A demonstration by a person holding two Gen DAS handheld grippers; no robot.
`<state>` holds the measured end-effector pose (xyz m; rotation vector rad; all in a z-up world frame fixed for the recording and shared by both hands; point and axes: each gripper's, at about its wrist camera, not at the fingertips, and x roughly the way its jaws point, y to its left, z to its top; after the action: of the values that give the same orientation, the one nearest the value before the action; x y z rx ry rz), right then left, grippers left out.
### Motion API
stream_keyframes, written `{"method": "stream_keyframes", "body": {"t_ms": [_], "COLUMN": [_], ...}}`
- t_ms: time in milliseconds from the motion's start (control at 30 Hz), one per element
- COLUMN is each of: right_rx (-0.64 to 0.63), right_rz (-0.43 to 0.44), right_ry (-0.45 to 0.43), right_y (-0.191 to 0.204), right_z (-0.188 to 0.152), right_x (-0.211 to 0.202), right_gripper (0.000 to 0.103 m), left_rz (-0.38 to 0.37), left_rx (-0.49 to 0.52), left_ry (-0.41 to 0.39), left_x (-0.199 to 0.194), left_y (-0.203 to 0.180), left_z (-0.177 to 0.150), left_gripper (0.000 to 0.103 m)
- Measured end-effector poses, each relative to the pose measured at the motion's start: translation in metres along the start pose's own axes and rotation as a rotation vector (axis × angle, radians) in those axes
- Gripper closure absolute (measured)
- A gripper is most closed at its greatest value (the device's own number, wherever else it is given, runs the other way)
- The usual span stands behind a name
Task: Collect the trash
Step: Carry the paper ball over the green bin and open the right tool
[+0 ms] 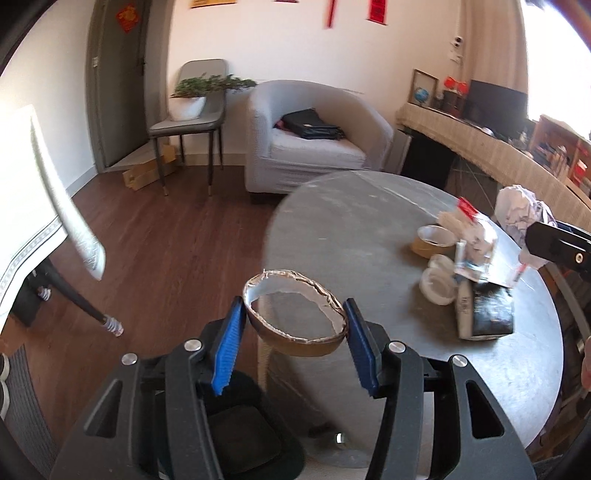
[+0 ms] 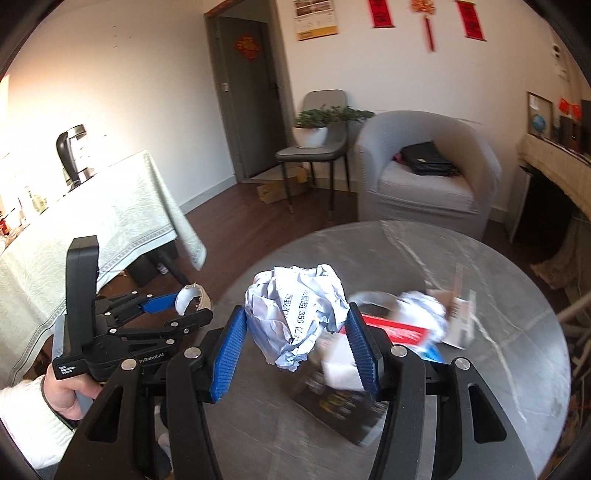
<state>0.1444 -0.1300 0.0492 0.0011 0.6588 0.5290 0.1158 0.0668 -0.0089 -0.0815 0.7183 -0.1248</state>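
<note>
Left gripper (image 1: 295,325) clamped on a torn tape roll core (image 1: 295,319) past the round table's (image 1: 369,221) left rim over bare wood floor (image 1: 166,251), right gripper (image 2: 297,328) clamped on a crumpled paper ball (image 2: 295,314) above mid-table litter.

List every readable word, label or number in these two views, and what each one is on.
"350", among Chinese characters too distorted to read: on the crumpled paper ball in the right gripper.
"Data Acquisition System": on the left gripper handle.
"nRobot.AI", start hidden: on its body.
Red wall banners, calendar, table packaging: blurred, unreadable.
</note>
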Motion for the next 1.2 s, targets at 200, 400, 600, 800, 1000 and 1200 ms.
{"method": "stream_keyframes", "body": {"t_ms": [200, 400, 600, 800, 1000, 1200], "right_rx": [-0.042, -0.070, -0.099, -0.141, -0.158, -0.170], "right_rz": [0.058, 0.110, 0.144, 0.167, 0.172, 0.187], "right_ry": [0.012, 0.037, 0.061, 0.097, 0.133, 0.184], "right_y": [0.032, 0.064, 0.098, 0.130, 0.148, 0.168], "right_z": [0.007, 0.011, 0.017, 0.017, 0.015, 0.009], "right_x": [0.024, 0.047, 0.073, 0.097, 0.118, 0.143], "right_gripper": [0.048, 0.048, 0.048, 0.048, 0.048, 0.048], "left_rz": [0.043, 0.077, 0.080, 0.087, 0.067, 0.055], "left_rx": [-0.039, -0.053, -0.094, -0.109, -0.158, -0.167], "left_ry": [0.060, 0.135, 0.216, 0.302, 0.344, 0.315], "left_x": [0.002, 0.009, 0.014, 0.021, 0.023, 0.011], "left_y": [0.042, 0.081, 0.112, 0.131, 0.152, 0.163], "left_z": [-0.019, -0.045, -0.066, -0.083, -0.096, -0.095], "left_gripper": [0.047, 0.047, 0.047, 0.045, 0.036, 0.038]}}
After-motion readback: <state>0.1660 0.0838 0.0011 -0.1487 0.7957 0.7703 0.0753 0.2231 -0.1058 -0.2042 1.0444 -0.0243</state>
